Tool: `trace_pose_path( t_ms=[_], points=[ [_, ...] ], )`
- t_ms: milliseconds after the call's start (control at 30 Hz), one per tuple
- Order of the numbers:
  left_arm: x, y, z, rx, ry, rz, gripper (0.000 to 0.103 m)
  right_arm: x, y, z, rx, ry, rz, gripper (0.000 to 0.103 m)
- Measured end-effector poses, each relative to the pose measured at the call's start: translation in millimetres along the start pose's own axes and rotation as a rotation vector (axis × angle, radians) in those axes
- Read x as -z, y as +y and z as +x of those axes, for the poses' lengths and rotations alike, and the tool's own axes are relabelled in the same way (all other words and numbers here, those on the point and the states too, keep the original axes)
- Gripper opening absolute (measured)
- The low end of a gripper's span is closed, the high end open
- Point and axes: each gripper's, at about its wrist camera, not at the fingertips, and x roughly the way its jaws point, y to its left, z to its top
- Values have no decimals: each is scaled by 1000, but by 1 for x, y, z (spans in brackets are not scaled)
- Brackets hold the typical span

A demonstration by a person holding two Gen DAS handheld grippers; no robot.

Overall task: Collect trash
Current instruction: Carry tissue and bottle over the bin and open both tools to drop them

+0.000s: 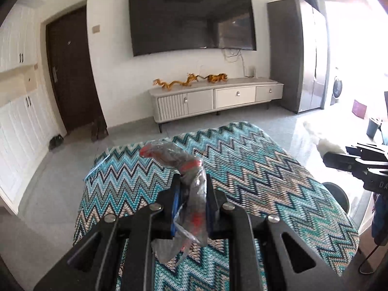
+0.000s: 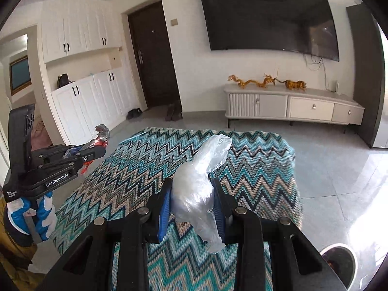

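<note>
Grippers both loaded: we have the left gripper (image 1: 191, 191) clamped on a crumpled clear plastic wrapper with red print (image 1: 191, 184). Our right gripper (image 2: 191, 203) pinches a crumpled clear plastic bag (image 2: 201, 189), both above the zigzag-patterned teal woven tablecloth (image 2: 254, 165).

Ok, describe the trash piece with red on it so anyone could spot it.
Above the zigzag cloth on the table, find the left claw. The crumpled wrapper pinched in it has red patches; the right claw's bag is plain clear plastic.

Ahead of you a dark television (image 1: 191, 19) hangs on the white wall (image 1: 109, 48). Below stands a pale cabinet (image 1: 215, 97) on grey tiles (image 2: 339, 169).
</note>
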Motion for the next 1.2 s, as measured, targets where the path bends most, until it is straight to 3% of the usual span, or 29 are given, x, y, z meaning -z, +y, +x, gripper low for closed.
trace_pose_path(
  t_ms=[367, 867, 1000, 1200],
  points=[
    [-3, -50, -24, 23, -21, 94, 16, 23, -37, -61, 84, -74, 78, 30],
    [-9, -139, 2, 62, 46, 260, 16, 81, -121, -101, 199, -109, 267, 30],
    [-9, -174, 17, 97, 80, 327, 16, 103, -145, -111, 228, -106, 322, 30],
    [-16, -235, 48, 213, 160, 407, 16, 137, -188, -121, 270, -91, 436, 30]
  ],
)
